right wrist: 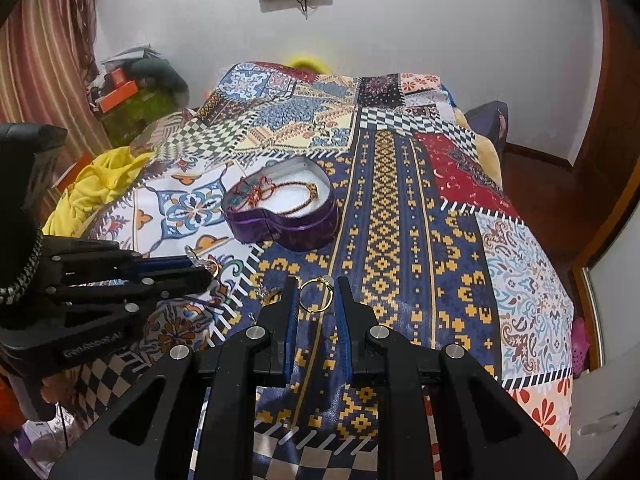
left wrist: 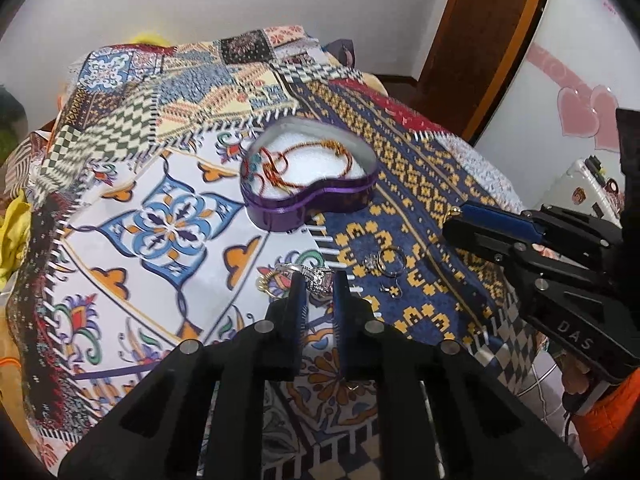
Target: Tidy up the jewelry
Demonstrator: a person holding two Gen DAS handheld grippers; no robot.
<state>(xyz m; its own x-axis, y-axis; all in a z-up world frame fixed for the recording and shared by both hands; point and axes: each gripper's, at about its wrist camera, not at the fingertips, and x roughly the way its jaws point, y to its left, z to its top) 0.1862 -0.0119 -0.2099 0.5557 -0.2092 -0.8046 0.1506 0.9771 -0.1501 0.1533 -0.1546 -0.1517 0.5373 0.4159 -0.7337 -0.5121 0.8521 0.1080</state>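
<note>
Left gripper (left wrist: 318,280): fingers narrowly parted, pinching a sparkly silver ring (left wrist: 320,278) at their tips.
Right gripper (right wrist: 316,294): fingers clamped on a gold ring (right wrist: 316,295).
Heart box (right wrist: 280,210): beyond both fingertips, holding a red necklace (right wrist: 276,194).

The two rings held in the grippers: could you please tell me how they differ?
The ring in the right gripper is a thin gold ring with one small pale stone. The one in the left gripper is a silver ring, chunkier and studded with sparkling stones. Both sit between blue-padded fingers above the patterned bedspread, short of the purple heart-shaped box.
</note>
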